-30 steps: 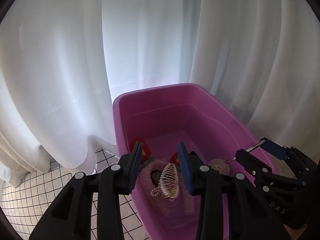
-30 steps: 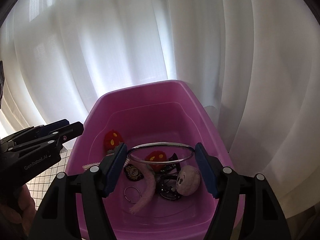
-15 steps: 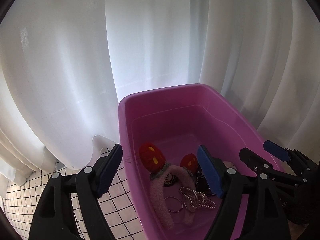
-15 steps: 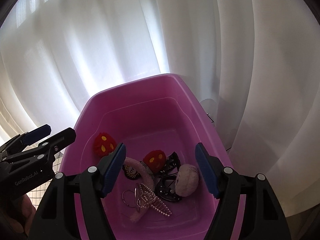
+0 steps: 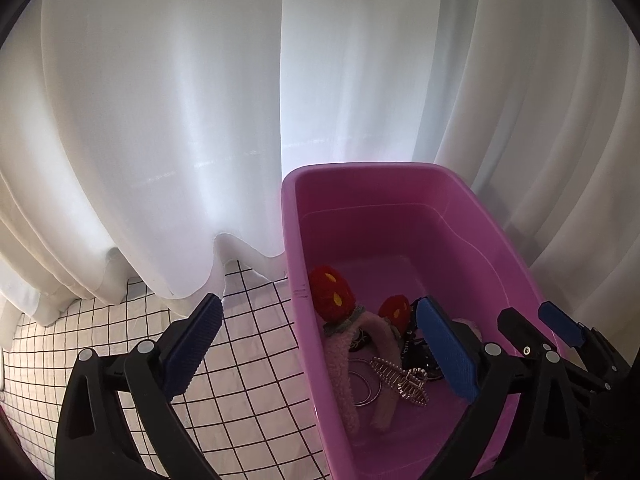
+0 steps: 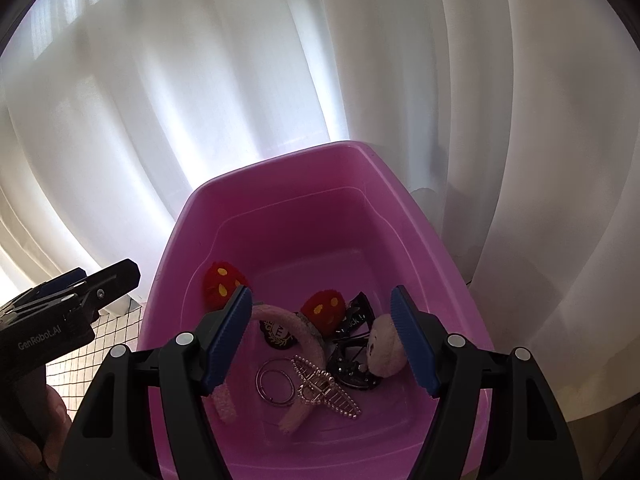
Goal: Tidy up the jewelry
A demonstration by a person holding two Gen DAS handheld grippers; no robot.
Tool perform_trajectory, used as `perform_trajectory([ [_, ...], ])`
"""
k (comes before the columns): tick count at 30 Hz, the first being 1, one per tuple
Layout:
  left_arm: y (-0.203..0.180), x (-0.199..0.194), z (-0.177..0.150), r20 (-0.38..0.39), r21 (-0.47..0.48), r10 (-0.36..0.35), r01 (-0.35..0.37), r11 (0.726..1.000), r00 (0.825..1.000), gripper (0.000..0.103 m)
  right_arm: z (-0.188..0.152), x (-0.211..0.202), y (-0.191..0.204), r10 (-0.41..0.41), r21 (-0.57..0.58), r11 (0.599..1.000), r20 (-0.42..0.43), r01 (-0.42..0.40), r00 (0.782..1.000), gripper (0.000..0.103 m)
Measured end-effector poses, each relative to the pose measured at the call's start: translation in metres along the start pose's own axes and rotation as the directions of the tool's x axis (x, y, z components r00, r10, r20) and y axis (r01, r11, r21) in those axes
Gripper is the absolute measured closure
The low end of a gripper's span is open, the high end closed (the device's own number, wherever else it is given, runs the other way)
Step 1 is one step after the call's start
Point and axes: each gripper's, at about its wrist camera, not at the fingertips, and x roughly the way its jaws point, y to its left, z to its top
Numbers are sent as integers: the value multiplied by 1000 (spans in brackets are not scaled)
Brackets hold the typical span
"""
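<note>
A pink plastic bin [image 5: 400, 172] [image 6: 280, 160] holds the jewelry. Inside lie a fuzzy pink headband [image 6: 296, 328] with two red ears, a metal hair claw [image 5: 400, 376] [image 6: 326, 386], silver rings [image 6: 276, 384], black clips [image 6: 352, 364] and a pale plush ball [image 6: 384, 348]. My left gripper [image 5: 320, 344] straddles the bin's left wall; its jaws are opening and hold nothing. My right gripper [image 6: 320, 338] hangs open above the bin's contents with nothing between its pads. Each gripper shows in the other's view: right gripper [image 5: 536, 316], left gripper [image 6: 100, 276].
White curtains [image 5: 200, 120] hang close behind and around the bin. A white cloth with a black grid [image 5: 248, 360] covers the surface left of the bin. A person's hand [image 6: 40, 420] shows at the lower left of the right wrist view.
The left jaws spread wide and let go of the hair claw, which now lies in the bin. The silver hoop left the right gripper's pads. The left gripper shifted leftward.
</note>
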Motion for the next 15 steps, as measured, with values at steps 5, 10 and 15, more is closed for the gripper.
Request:
perform_trajectory([
  [5, 6, -2, -3, -30, -24, 6, -7, 1000, 1000, 7, -3, -2, 7, 0, -11, 1000, -6, 0, 1000, 35],
  [10, 5, -7, -5, -24, 2, 50, -50, 999, 998, 7, -7, -3, 13, -8, -27, 1000, -14, 8, 1000, 35],
  [15, 3, -11, -6, -22, 31, 77, -77, 997, 997, 7, -9, -4, 17, -5, -36, 999, -17, 5, 1000, 35],
])
